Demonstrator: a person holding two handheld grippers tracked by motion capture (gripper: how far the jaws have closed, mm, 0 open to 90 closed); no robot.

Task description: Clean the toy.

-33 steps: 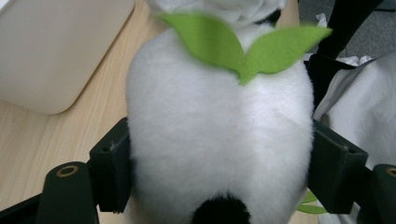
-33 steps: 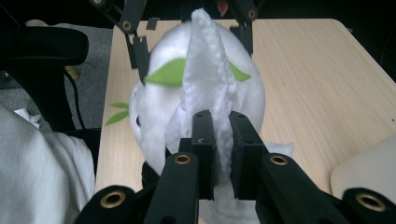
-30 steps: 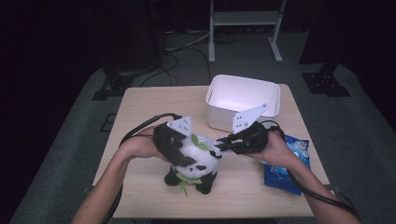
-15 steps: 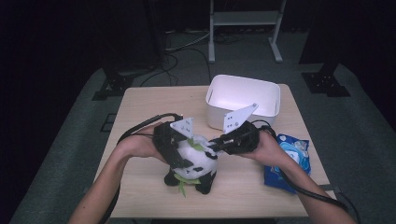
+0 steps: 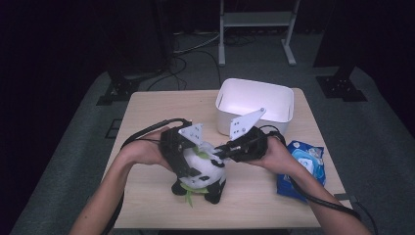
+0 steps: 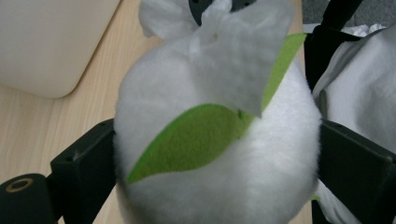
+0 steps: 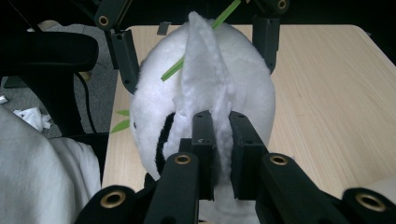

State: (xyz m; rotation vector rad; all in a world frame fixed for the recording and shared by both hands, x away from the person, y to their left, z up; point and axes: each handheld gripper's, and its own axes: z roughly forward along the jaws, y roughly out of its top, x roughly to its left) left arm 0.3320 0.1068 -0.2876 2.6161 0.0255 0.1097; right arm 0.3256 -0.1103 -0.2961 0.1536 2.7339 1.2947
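Note:
A black-and-white panda plush stands on the wooden table. My left gripper reaches in from the left, and its jaws have just been opening. They now stand wide on either side of the plush's white head, which fills the gap between them. A green felt leaf lies across that head. My right gripper comes from the right and is shut on a thin white wipe. The wipe drapes over the top of the head. In the right gripper view, my right gripper pinches the wipe's lower edge.
A white plastic bin sits at the table's far right, its wall close beside the plush. A blue wipes pack lies by the right forearm. Cables trail from both grippers over the near table edge.
The right gripper moved left from beside the plush onto the top of its head. The left gripper stays at the head.

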